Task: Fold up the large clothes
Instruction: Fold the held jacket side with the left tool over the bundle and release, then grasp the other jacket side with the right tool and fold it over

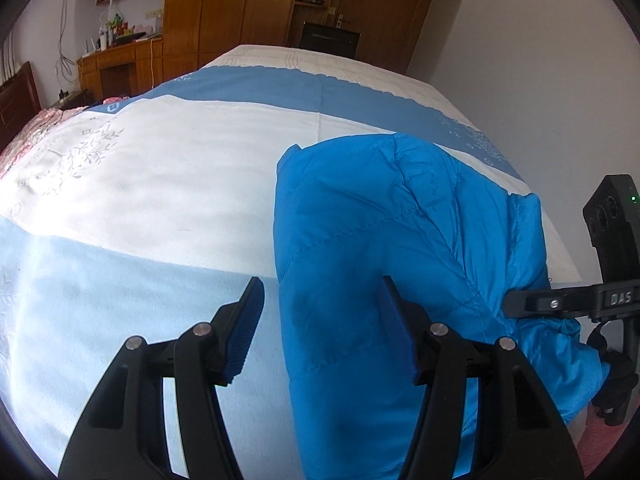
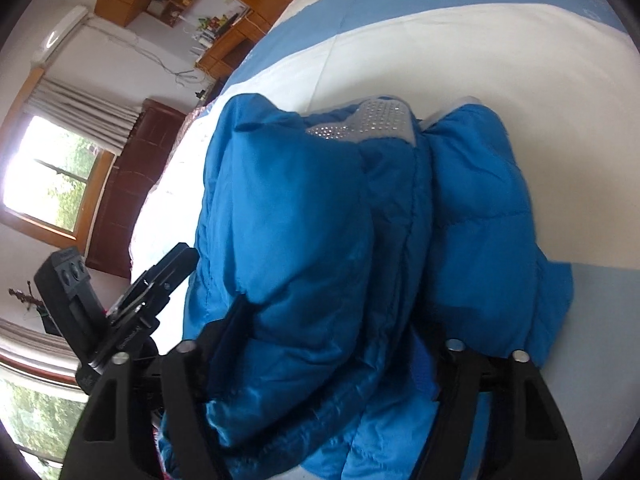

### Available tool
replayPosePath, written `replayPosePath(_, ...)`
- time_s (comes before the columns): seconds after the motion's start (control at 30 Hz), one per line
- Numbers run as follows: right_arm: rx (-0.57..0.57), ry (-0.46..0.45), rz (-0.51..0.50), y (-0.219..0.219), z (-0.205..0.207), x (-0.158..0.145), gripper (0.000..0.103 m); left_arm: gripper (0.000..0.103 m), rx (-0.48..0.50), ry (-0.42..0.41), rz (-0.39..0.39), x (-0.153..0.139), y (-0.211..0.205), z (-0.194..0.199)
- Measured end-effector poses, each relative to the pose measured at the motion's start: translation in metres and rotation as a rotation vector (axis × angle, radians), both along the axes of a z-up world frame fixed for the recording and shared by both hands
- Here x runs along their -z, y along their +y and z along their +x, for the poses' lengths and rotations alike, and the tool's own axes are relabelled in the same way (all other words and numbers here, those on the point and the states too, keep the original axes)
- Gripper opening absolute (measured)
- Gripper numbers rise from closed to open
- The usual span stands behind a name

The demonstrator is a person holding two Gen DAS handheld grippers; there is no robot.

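A bright blue puffer jacket lies bunched in a thick fold on the bed, at the right in the left wrist view. My left gripper is open, its right finger pressed against the jacket's left edge and its left finger over bare sheet. The right gripper enters from the right edge there and touches the jacket. In the right wrist view the jacket fills the middle, its grey dotted lining showing at the far end. My right gripper has its fingers wide apart around the thick bundle; the fingertips are hidden by fabric.
The bed sheet is white with blue bands and grey leaf print. A pink quilt lies at the left edge by the dark headboard. Wooden wardrobes, a desk and a window lie beyond.
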State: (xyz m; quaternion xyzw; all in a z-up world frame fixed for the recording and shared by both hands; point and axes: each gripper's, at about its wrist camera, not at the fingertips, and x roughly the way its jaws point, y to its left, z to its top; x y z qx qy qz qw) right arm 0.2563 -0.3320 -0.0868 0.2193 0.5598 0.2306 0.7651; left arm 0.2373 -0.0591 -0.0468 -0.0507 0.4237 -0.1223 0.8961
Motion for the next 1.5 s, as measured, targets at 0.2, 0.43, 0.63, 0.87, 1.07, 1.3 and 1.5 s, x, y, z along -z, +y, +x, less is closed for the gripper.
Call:
replayPosePath(0.2,-0.015,-0.070,-0.019,0.004,-0.005,-0.004,0.037,0.058,0.007,-0.015,0.004,0.003,-0.001,0.002)
replayPosePath(0.43,-0.056,-0.153,-0.072,0.016,-0.014,-0.020,0.020,0.059,-0.008,-0.021,0.014,0.000,-0.003,-0.006)
replayPosePath(0.63,-0.080,-0.213,-0.065,0.016,-0.026,-0.043,0.016,0.059,-0.024,-0.036,0.030,-0.010,-0.004,-0.017)
replayPosePath(0.87,-0.105,-0.294,-0.063,0.013,-0.047,-0.074,0.014,0.059,-0.018,-0.077,0.037,-0.029,-0.011,-0.035)
replayPosePath(1.07,-0.072,-0.373,-0.042,-0.012,-0.074,-0.104,0.013,0.060,0.006,-0.094,0.027,-0.042,-0.023,-0.045)
replayPosePath(1.3,0.004,-0.352,-0.028,-0.053,-0.093,-0.090,0.013,0.060,0.064,-0.063,0.034,-0.031,-0.046,-0.044)
replayPosePath(1.5,0.078,-0.229,0.020,-0.094,-0.101,-0.024,0.014,0.060,0.130,-0.006,0.026,-0.004,-0.065,-0.038)
